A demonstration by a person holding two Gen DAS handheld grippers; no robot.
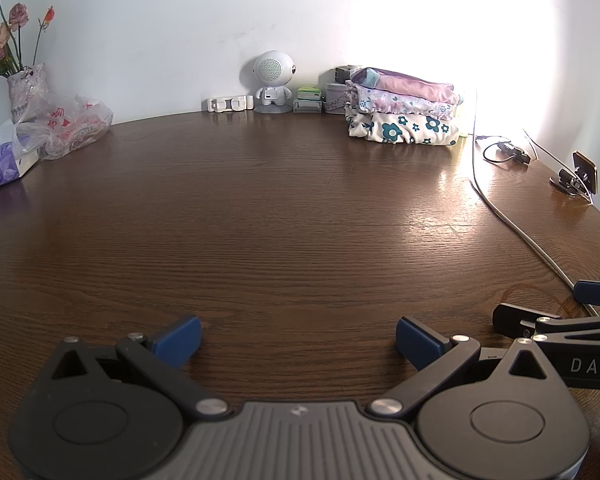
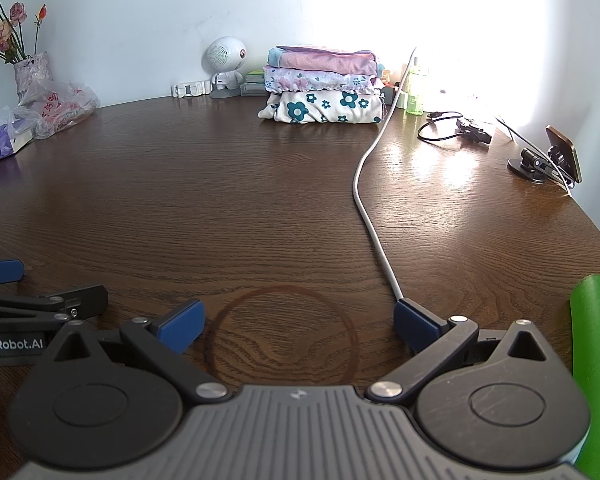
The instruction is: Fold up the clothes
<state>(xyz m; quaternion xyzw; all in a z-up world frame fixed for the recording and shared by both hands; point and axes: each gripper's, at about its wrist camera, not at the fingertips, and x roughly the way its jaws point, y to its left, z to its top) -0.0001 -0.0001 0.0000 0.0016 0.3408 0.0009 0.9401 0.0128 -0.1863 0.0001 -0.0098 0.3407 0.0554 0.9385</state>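
A stack of three folded clothes point(image 1: 404, 108) point(image 2: 324, 86) lies at the back of the dark wooden table point(image 1: 260, 208) point(image 2: 220, 200), near the wall: a pink piece on top, a pale flowered one under it, a cream one with teal flowers at the bottom. My left gripper point(image 1: 298, 338) hovers low over the table's near part, open, with only bare wood between its blue pads. My right gripper point(image 2: 298, 328) is beside it to the right, open too, over a dark ring stain point(image 2: 282, 336). Each gripper shows at the edge of the other's view.
A grey cable point(image 2: 370, 208) runs from the back wall to the right gripper's right finger. A vase of dried roses point(image 1: 24, 88), a plastic bag point(image 1: 68, 124), a tissue pack point(image 1: 2, 168), a white robot figure point(image 1: 272, 80), a green bottle point(image 2: 416, 90), a phone stand point(image 2: 548, 160) and a green object point(image 2: 598, 360) ring the table.
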